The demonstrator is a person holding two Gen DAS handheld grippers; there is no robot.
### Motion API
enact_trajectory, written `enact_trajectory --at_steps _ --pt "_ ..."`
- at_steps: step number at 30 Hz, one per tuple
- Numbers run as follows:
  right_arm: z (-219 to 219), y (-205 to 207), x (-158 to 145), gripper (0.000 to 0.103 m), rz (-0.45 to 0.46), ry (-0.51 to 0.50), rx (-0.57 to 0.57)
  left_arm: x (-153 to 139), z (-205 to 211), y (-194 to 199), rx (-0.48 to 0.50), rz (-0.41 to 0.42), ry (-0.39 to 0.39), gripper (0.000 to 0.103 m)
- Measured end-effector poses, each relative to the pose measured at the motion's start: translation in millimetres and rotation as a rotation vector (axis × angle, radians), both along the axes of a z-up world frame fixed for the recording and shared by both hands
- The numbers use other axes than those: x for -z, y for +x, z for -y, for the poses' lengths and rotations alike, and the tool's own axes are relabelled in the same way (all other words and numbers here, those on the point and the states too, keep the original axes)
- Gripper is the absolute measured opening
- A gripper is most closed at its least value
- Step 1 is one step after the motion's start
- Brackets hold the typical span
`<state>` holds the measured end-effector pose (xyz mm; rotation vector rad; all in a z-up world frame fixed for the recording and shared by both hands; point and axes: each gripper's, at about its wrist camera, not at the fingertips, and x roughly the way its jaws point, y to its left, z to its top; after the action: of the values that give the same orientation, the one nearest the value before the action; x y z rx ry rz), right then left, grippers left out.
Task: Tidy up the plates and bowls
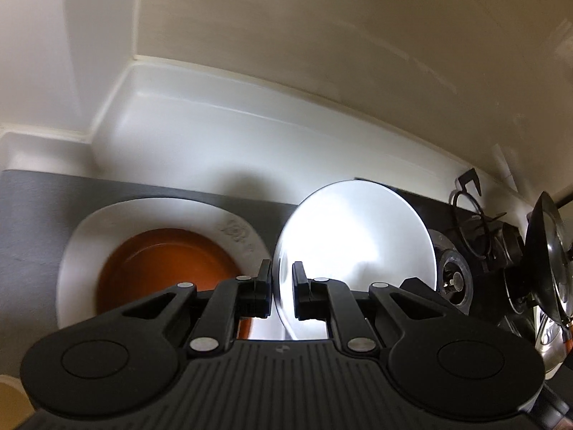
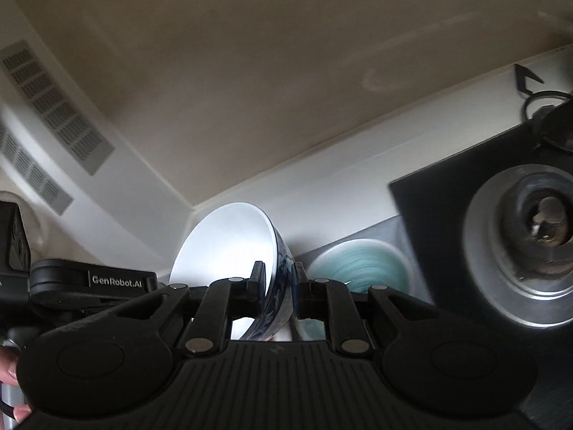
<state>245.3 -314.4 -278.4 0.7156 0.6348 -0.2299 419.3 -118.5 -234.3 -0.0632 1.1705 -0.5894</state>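
Two bowls held up by their rims, one in each gripper.

Left gripper (image 1: 281, 288) jaws clamped on white bowl (image 1: 358, 243), centre frame; orange dish (image 1: 168, 261) inside white plate (image 1: 107, 229) lower left, partly hidden. Right gripper (image 2: 277, 288) jaws pinching blue-patterned bowl (image 2: 229, 247); teal bowl (image 2: 361, 261) on bench beyond, cut off.

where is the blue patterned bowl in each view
Left wrist: not in it; that hand-held gripper holds a white plate.
Right wrist: blue patterned bowl at lower centre, rim clamped in the hand-held gripper.
Shared landmark: the stove burner.
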Motion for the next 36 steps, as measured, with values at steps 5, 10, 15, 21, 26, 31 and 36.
enact_trajectory --at_steps 5,10,15,21,26,31,36 --pt "19 -11 20 0.017 -0.012 0.03 0.041 22 28 5 0.036 -0.051 0.012 0.011" --pt "24 -14 41 0.017 -0.056 0.042 0.057 42 48 8 0.06 -0.073 0.058 0.011" --pt "24 -14 52 0.017 -0.094 0.032 0.07 53 62 9 0.091 -0.067 0.083 0.011" --pt "22 -8 57 0.016 -0.131 -0.005 0.067 62 72 13 0.092 -0.082 0.102 0.011" --pt "18 0 60 0.016 -0.183 -0.038 0.078 63 79 13 0.076 -0.078 0.111 0.011" --pt "15 6 63 0.016 -0.211 -0.063 0.067 62 82 11 0.068 -0.049 0.125 0.011" --pt "12 7 64 0.016 -0.222 -0.098 0.078 65 92 0 0.137 0.041 0.203 0.011"
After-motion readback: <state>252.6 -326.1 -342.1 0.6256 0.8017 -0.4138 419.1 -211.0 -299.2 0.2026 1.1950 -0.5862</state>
